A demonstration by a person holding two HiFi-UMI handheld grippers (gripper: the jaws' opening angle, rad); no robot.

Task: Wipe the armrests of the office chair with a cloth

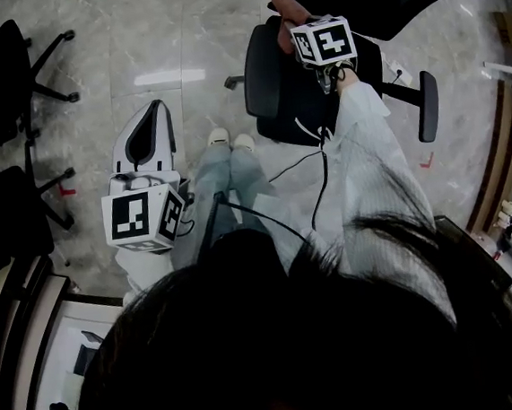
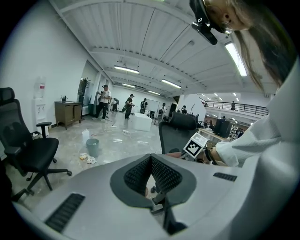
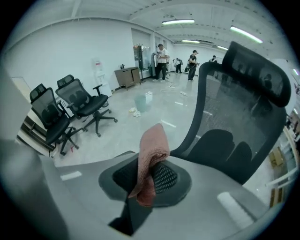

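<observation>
Pink cloth (image 3: pixel 152 152), lengthwise along right gripper (image 3: pixel 150 174)

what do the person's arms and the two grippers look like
Both the left gripper and right gripper are pale grey moulded shells with dark, textured pads inside the tongs. Each carries a white cube of black square markers. A black cable trails by the light-coloured sleeve.

light: bright ceiling strips (image 2: pixel 235 60); glare: floor (image 1: pixel 168 76); head view dim; edges: fisheye-warped, vignetted
</observation>
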